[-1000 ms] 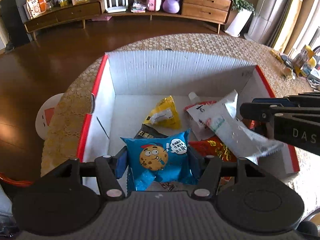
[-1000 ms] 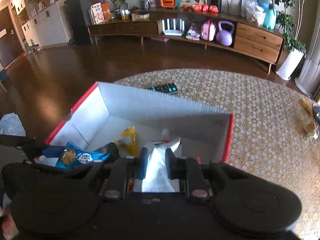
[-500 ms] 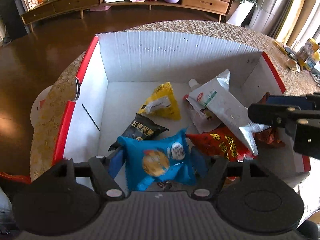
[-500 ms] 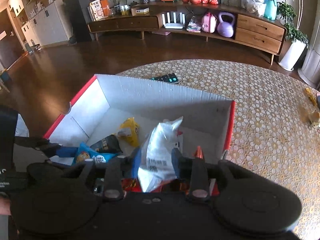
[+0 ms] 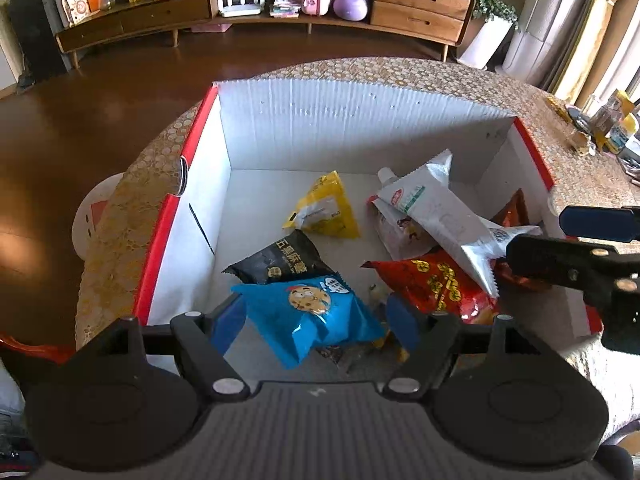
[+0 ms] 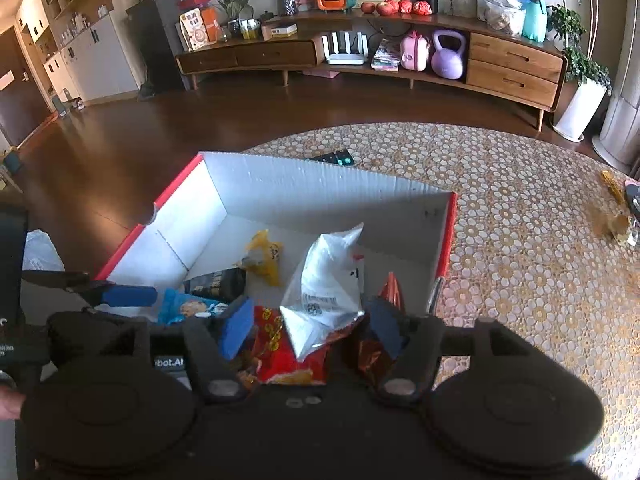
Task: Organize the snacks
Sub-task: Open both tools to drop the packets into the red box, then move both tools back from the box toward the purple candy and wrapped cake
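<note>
A white cardboard box with red rims (image 5: 360, 120) stands on the patterned tablecloth. Inside lie yellow (image 5: 324, 212), black (image 5: 280, 260) and red (image 5: 436, 280) snack packets. My left gripper (image 5: 316, 322) hangs over the box's near side, its jaws opening. The blue cookie packet (image 5: 308, 316) lies loose between the blue pads, resting on other packets. My right gripper (image 6: 310, 330) is also opening. The long silver-white packet (image 6: 324, 288) sits between its pads with gaps on both sides. That packet (image 5: 436, 216) leans across the red one.
A dark remote (image 6: 334, 157) lies on the cloth behind the box. Small bottles and wrappers (image 5: 600, 128) crowd the table's right edge. A round white stool (image 5: 92, 216) stands on the wooden floor to the left. A low wooden sideboard (image 6: 512, 64) lines the far wall.
Both pairs of jaws have spread wider. The blue packet left the left pads and settled lower in the box. The silver packet slipped free of the right pads and now leans on the red packet.
</note>
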Motion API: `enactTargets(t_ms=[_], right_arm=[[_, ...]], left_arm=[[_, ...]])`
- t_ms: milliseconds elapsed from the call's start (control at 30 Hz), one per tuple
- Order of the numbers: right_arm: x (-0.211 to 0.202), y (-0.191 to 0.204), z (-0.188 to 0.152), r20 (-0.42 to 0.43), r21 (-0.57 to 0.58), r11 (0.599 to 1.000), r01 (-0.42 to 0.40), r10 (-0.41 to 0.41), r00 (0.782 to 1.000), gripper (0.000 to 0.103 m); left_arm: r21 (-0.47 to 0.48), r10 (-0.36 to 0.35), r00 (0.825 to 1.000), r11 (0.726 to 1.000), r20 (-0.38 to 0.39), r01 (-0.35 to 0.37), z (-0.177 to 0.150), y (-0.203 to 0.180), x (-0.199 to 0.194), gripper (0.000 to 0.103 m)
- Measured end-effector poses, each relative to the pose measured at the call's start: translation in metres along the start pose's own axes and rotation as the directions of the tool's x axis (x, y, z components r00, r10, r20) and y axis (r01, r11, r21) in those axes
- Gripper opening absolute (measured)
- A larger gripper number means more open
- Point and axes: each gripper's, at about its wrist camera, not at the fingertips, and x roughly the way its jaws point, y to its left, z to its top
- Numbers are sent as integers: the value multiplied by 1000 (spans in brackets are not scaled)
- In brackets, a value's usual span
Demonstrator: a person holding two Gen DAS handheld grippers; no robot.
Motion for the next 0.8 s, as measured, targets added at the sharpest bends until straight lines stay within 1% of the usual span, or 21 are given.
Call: enactTargets(t_ms=[67, 133, 367, 400, 433, 600, 733, 767, 800], right_arm=[[-6, 0, -1, 6, -1, 1000, -2, 2, 1000, 71], [-12, 0, -3, 14, -3, 1000, 0, 0, 1000, 77], [-37, -2, -11, 46, 5, 1000, 5, -6, 999, 89], [-41, -2, -12, 51, 4, 1000, 9, -9, 999, 91], [-45, -2, -13, 57, 3, 1000, 13, -13, 998, 93], [-64, -5, -21, 79, 1, 1000, 4, -4, 997, 98], [-82, -11, -29, 102, 4, 1000, -3, 2, 995, 103], [-86, -12, -32, 108, 6, 1000, -1, 0, 994, 103], [-91, -14, -35, 113, 8, 1000, 0, -1, 994, 103]], left_arm=[[3, 4, 1000, 1000, 8, -4, -3, -1, -6, 77], [4, 5, 1000, 1000, 15, -5, -5, -2, -13, 77], [12, -4, 999, 1000, 48, 4, -15, -8, -38, 77], [13, -7, 999, 1000, 54, 6, -16, -9, -42, 79], [14, -11, 998, 1000, 60, 10, -17, -11, -45, 84], [25, -48, 994, 999, 97, 46, -23, -20, -65, 84], [44, -84, 988, 996, 132, 79, -28, -30, -81, 85], [45, -89, 986, 995, 140, 84, -30, -33, -85, 86], [46, -92, 985, 995, 146, 86, -31, -36, -89, 93]])
